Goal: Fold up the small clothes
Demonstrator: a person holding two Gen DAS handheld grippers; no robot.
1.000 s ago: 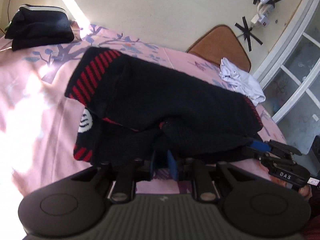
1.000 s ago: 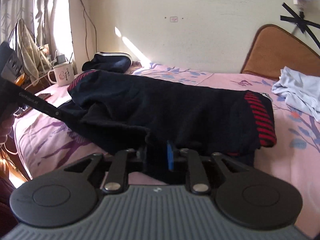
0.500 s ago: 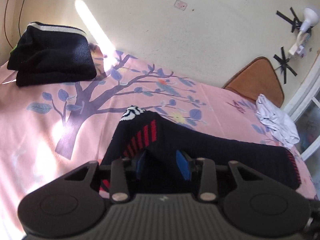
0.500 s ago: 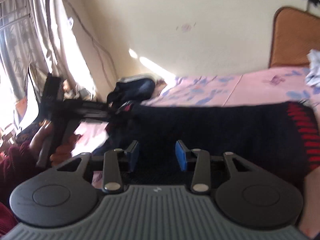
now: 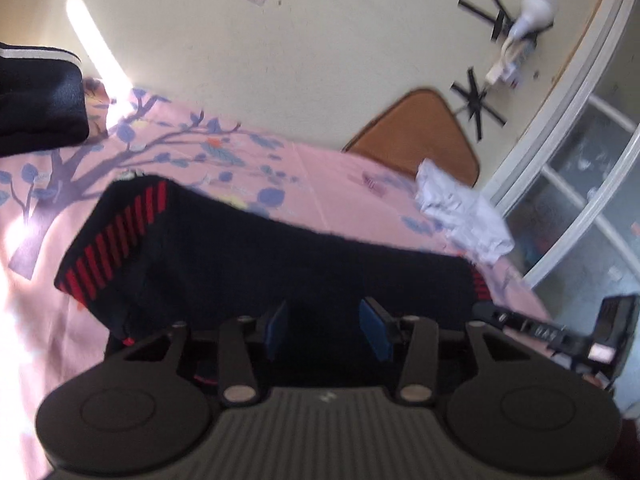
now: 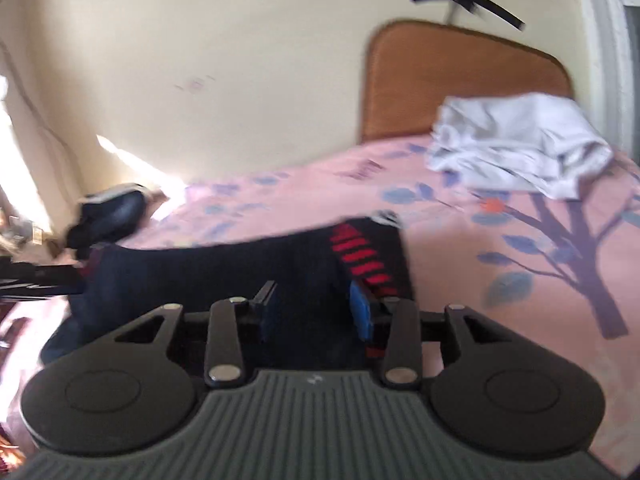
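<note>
A black garment with red striped cuffs point(image 5: 256, 260) lies folded in a long band across the pink bed; it also shows in the right wrist view point(image 6: 224, 276). My left gripper point(image 5: 326, 330) is open, its blue pads apart just above the garment's near edge. My right gripper point(image 6: 314, 316) is open too, over the near edge by the red-striped end. The right gripper's body shows at the right edge of the left wrist view point(image 5: 560, 332). Neither gripper holds cloth.
A folded dark garment point(image 5: 36, 100) sits at the bed's far left corner. A crumpled white garment point(image 6: 516, 140) lies near the brown headboard point(image 6: 452, 80). The wall runs behind the bed, and a white window frame point(image 5: 560, 168) stands at right.
Both grippers were shut on the garment's edge a second ago; they carried it over into a fold, opened and let go. Both have drawn back slightly.
</note>
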